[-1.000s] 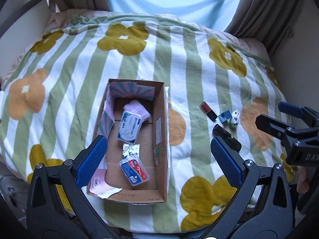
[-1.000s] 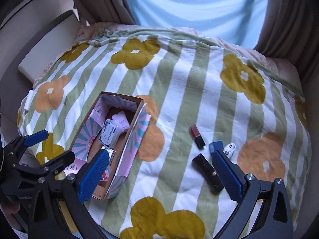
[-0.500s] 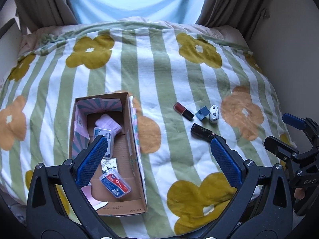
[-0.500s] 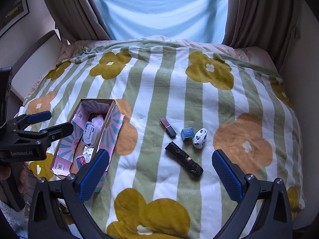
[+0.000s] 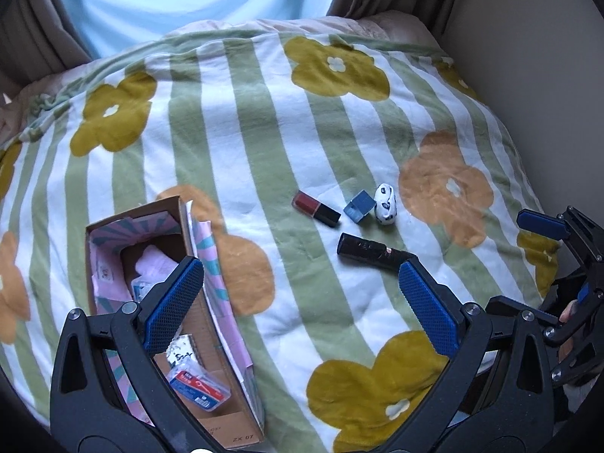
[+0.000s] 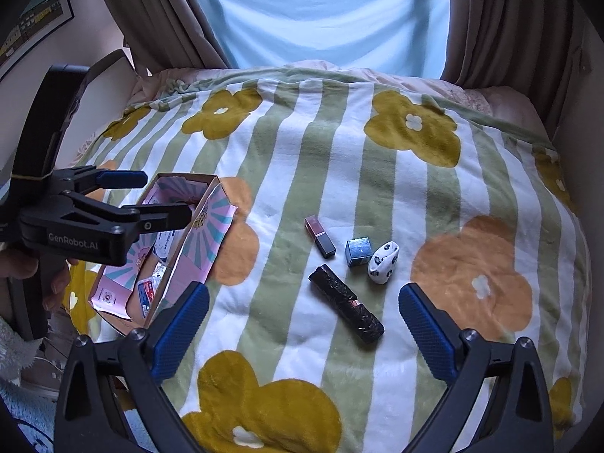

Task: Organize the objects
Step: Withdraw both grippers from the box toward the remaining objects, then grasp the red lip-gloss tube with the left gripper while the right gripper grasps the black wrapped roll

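**Four small items wait on the blanket beside the box**

Hovering over the bed, the left gripper [image 5: 298, 302] and the right gripper [image 6: 302, 324] both have their jaws spread wide, holding nothing. On the striped flower blanket [image 6: 415, 196] lie four loose things close together: a black tube [image 6: 345, 307], a red-and-black lipstick [image 6: 320, 236], a blue cube [image 6: 358, 251] and, touching or just beside it, a spotted white pouch [image 6: 383, 262]. The cardboard box [image 5: 222, 430], well apart to their left, already holds a few packets.

The black tube looks light and stiff, probably smooth enough to roll or slip; pinching it across its middle, with pads square to its length, seems safest. The soft blanket may give under a downward press, so a shallow approach looks wise. The pouch appears soft and would squash rather than slide.
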The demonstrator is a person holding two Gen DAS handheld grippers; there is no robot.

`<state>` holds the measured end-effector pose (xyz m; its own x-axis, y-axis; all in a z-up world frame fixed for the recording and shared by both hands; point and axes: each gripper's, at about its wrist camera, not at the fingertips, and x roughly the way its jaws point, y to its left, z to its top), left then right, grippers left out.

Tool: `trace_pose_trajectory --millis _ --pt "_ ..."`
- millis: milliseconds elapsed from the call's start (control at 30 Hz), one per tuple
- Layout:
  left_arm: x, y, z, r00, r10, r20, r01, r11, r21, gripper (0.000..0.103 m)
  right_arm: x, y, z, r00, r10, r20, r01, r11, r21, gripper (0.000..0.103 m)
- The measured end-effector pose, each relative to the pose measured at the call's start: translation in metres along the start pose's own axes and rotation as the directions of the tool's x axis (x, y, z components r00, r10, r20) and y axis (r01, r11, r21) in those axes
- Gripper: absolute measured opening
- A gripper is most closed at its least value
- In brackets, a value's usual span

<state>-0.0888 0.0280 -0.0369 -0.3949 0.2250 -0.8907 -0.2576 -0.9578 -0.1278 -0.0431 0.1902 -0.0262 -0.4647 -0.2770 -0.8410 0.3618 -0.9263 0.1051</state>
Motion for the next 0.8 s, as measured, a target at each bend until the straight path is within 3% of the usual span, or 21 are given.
trace_pose_trajectory --millis 267,800 --pt "0.081 -0.018 0.006 0.998 -0.023 -0.058 0.025 0.999 0.038 0.103 0.066 -0.026 -0.022 0.995 0.061 -0.076 -0.068 0.993 -0.093 0.076" --pt "0.232 -0.033 0.026 0.982 0.034 -0.186 0.004 0.979 0.203 0.101 0.173 -0.064 -0.055 0.983 0.064 -0.174 -0.117 0.942 -0.315 0.065"
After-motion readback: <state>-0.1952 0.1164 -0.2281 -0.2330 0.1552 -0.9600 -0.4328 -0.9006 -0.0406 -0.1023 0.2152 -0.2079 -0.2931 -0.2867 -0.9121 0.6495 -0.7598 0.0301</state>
